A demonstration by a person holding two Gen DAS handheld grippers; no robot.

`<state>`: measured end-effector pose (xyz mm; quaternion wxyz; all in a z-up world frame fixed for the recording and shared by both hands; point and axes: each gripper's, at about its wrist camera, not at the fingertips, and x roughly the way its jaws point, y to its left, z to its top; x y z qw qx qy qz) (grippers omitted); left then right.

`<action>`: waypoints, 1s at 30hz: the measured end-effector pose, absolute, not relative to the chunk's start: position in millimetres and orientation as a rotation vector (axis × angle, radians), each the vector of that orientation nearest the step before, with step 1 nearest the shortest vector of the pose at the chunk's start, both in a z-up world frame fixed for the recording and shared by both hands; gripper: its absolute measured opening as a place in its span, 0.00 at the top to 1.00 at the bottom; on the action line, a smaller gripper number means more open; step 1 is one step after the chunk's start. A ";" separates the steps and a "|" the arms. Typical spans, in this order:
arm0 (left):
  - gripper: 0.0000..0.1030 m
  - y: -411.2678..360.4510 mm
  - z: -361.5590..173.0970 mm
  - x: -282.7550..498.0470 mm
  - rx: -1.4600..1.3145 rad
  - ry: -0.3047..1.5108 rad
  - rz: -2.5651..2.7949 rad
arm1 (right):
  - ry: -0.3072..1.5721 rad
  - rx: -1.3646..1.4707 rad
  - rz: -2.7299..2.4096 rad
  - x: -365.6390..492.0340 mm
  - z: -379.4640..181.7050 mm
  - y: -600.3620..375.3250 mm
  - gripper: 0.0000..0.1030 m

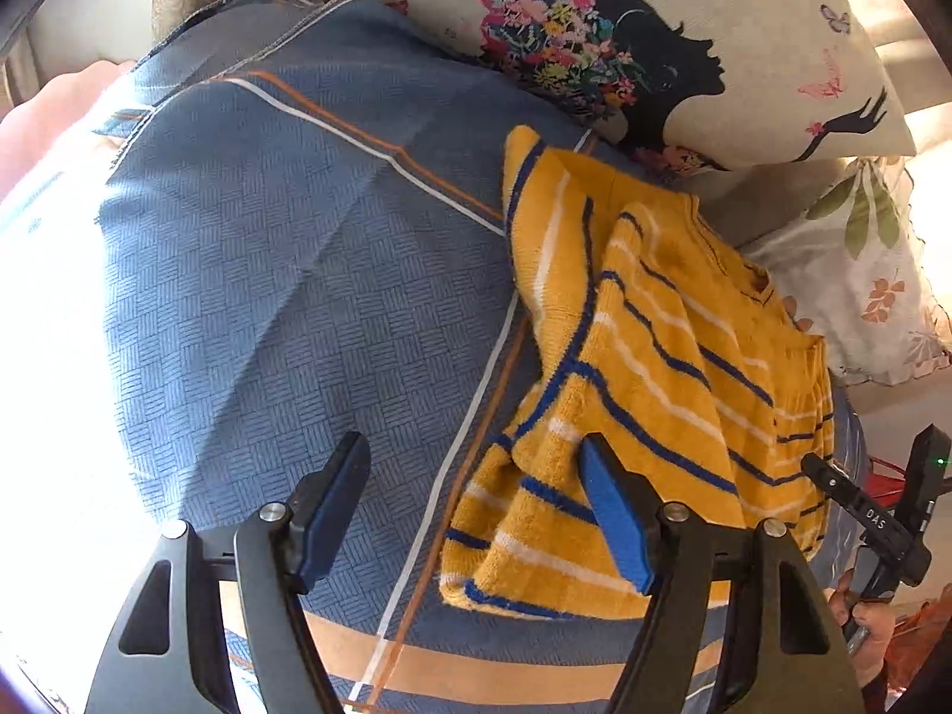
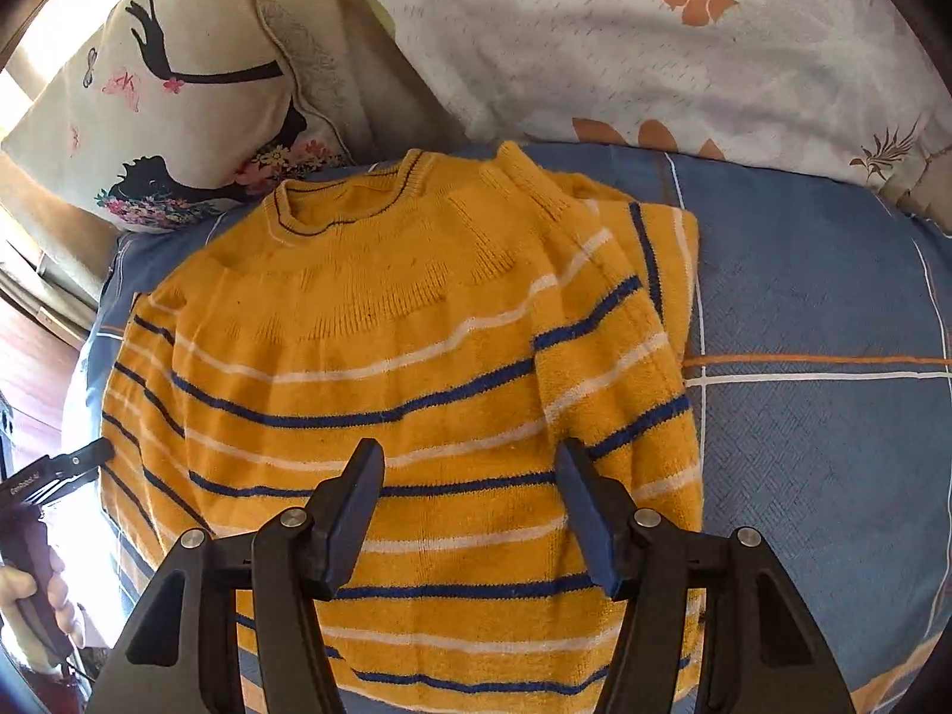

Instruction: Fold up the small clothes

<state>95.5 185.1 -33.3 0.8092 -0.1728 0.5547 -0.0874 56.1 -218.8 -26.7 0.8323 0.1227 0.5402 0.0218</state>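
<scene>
A yellow striped sweater [image 2: 381, 392] is laid front-up on a bed [image 2: 821, 452] covered with a blue checked sheet, its collar toward the pillows; one sleeve [image 2: 630, 369] is seen already turned in over the body on the right of the right wrist view, so the fold is judged to be partly done and between steps. The right gripper [image 2: 470, 511] is held above the lower half of the sweater with its fingers set apart and nothing between them; the left gripper [image 1: 476, 511] is held over the sweater's edge and the bare sheet beside it, fingers likewise apart and empty, one finger [image 1: 613, 523] just over the knit. No cloth is gripped at this moment. The next move is judged to call for a fresh hold, probably on the hem or on the unfolded side; both layers would have to be pinched together so that the knit is not dragged askew. A cushion [image 2: 149, 101] printed with a dark figure and flowers is propped at the head of the bed; a floral pillow [image 2: 654, 47] is set beside it; strong sunlight is cast across the left of the bed.
</scene>
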 end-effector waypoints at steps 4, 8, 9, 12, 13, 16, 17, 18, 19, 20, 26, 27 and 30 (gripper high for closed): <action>0.30 179.7 -13.5 78.4 -0.345 1.121 -0.208 | 1.132 0.253 0.047 48.1 -16.5 -216.6 0.38; 0.30 182.6 -2.6 59.4 -0.335 1.091 -0.198 | 1.070 0.227 0.046 29.8 4.8 -216.6 0.34; 0.30 182.3 -0.8 53.9 -0.327 1.087 -0.191 | 1.062 0.225 0.055 26.7 8.5 -215.1 0.33; 0.30 184.7 0.3 42.8 -0.315 1.079 -0.187 | 1.057 0.207 0.095 20.3 17.5 -206.6 0.33; 0.30 184.4 -1.4 42.5 -0.313 1.080 -0.189 | 1.062 0.196 0.109 19.8 19.5 -200.0 0.33; 0.30 183.9 -8.6 45.4 -0.332 1.094 -0.229 | 1.083 0.177 0.173 21.1 25.0 -176.9 0.33; 0.30 182.0 -12.1 48.4 -0.345 1.098 -0.250 | 1.091 0.172 0.201 24.1 27.9 -167.2 0.33; 0.30 180.0 -14.8 50.9 -0.354 1.101 -0.271 | 1.095 0.165 0.223 28.3 29.8 -157.3 0.33; 0.30 177.9 -18.5 54.3 -0.359 1.107 -0.291 | 1.100 0.153 0.244 33.4 32.0 -146.4 0.33; 0.30 175.7 -23.2 58.8 -0.361 1.118 -0.311 | 1.108 0.146 0.259 39.8 33.5 -136.1 0.32; 0.30 174.8 -47.5 75.6 -0.391 1.198 -0.399 | 1.199 0.202 0.363 90.6 23.5 -63.9 0.31; 0.30 176.8 -50.3 76.7 -0.400 1.209 -0.410 | 1.213 0.202 0.375 98.1 20.6 -50.8 0.31; 0.30 182.7 -56.4 79.0 -0.442 1.226 -0.450 | 1.267 0.177 0.398 120.2 9.0 -11.0 0.31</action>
